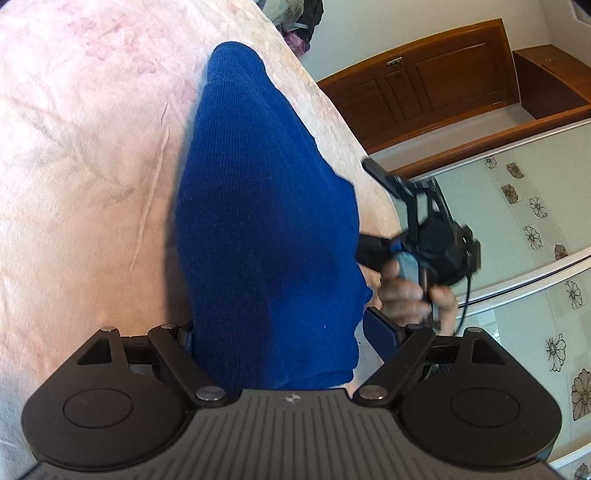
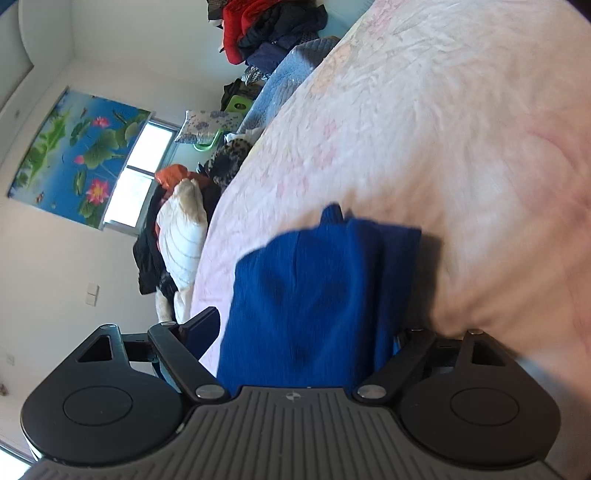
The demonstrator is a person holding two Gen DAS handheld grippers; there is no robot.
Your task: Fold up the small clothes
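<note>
No brand, label or readable writing shows in either view; the only mark is a small round emblem on each gripper body, too small to read.

A blue knitted garment [image 1: 266, 221] lies folded into a long strip on the bed [image 1: 74, 184], along its near edge. The left hand-held gripper [image 1: 280, 339] stands released, its wide-set fingers straddling one end of the strip; the left finger is mostly hidden behind the knit. The right hand-held gripper [image 2: 306, 339] is likewise released over the other end, its right finger largely covered by cloth, so contact with the pads cannot be judged.

Only the left wrist view shows the person's hand [image 1: 410, 295] gripping the right gripper's handle, a wooden door [image 1: 436, 88] and flower-patterned tiles [image 1: 532, 232]. Only the right wrist view shows a lotus-print blind [image 2: 81, 155], the window [image 2: 140, 170] and heaped clothes [image 2: 269, 26]. That view is motion-blurred.
</note>
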